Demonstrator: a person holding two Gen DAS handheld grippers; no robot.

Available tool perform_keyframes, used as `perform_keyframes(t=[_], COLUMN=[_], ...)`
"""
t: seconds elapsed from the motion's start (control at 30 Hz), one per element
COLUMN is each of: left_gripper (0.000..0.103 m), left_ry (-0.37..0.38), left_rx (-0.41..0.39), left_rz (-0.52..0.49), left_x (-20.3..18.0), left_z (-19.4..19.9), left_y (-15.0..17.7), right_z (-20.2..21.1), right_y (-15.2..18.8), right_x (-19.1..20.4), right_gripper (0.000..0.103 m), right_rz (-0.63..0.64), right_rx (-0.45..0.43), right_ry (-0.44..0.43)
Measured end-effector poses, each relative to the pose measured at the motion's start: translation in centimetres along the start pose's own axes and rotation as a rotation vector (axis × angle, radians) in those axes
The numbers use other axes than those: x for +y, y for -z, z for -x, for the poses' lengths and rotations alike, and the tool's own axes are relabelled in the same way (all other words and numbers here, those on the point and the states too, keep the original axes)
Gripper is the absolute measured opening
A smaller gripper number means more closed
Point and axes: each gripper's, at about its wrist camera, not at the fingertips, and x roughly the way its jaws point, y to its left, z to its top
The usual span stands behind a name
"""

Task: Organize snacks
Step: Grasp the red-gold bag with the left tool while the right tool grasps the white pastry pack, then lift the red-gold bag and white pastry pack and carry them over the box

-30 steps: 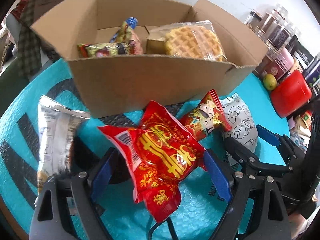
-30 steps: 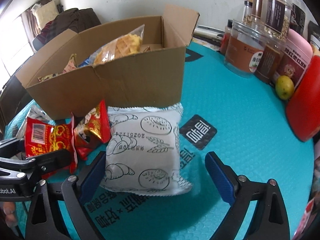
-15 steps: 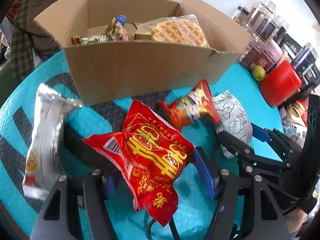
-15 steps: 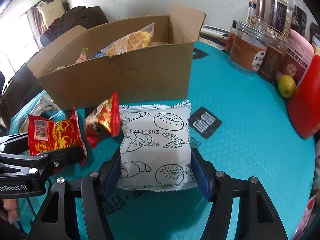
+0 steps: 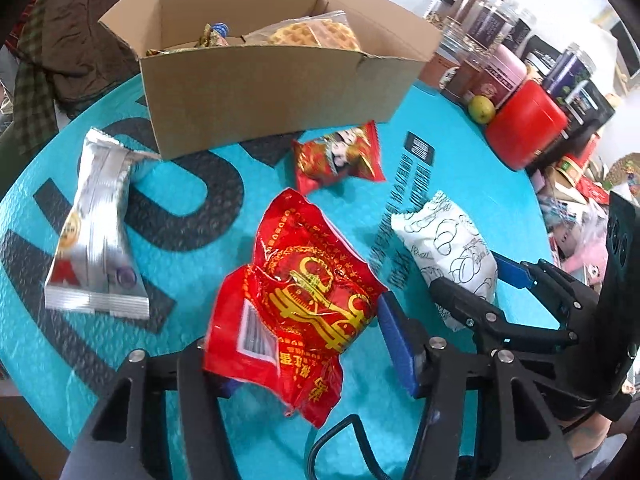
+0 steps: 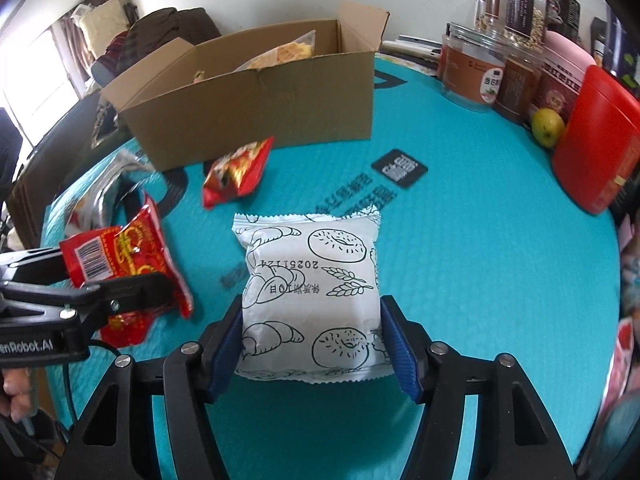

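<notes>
My left gripper (image 5: 304, 344) has a crumpled red packet with gold characters (image 5: 304, 296) between its jaws, which are still closing on it; the packet hangs just off the teal mat (image 5: 460, 184). My right gripper (image 6: 312, 340) is shut on a white bread packet with line drawings (image 6: 312, 284). The open cardboard box (image 5: 272, 92) stands beyond, with a bagged waffle (image 5: 316, 34) and other snacks inside. In front of the box lie a small red packet (image 5: 340, 156) and, to the left, a silver packet (image 5: 96, 228). The right gripper (image 5: 480, 292) shows in the left wrist view, holding the white packet (image 5: 452, 248).
Several jars (image 6: 472, 68), a red tin (image 6: 596, 148) and a green fruit (image 6: 548, 126) crowd the mat's right edge. A pile of dark clothes (image 5: 68, 40) sits behind the box on the left. A black label (image 6: 398, 168) is printed on the mat.
Both grippers went from wide open around their packets to closed on them. Both have drawn back from the box, and the packets have come away from the small red packet.
</notes>
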Motion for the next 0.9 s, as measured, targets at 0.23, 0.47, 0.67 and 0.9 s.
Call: perform_keyframes(t=[0.23, 0.47, 0.67, 0.9], left_gripper=[0.049, 0.05, 0.062, 0.066], left_ry=[0.048, 0.071, -0.018, -0.09], left_rx=[0.038, 0.065, 0.063, -0.016], left_rz=[-0.033, -0.017, -0.075, -0.122], left_x=[-1.0, -0.8, -1.9, -2.4], left_z=[0.7, 0.0, -0.6, 0.4], left_y=[1.9, 2.8, 2.3, 1.9], right_z=[1.4, 2.6, 3.2, 4.1], right_y=[1.9, 2.5, 2.4, 2.3], right_x=[0.4, 0.7, 0.5, -0.1], right_gripper=[0.064, 0.063, 0.063, 0.063], right_rz=[0.001, 0.024, 0.007, -0.004], right_rx=[0.005, -0.012, -0.026, -0.053], right_ry=[-0.018, 0.013, -0.002, 0.017])
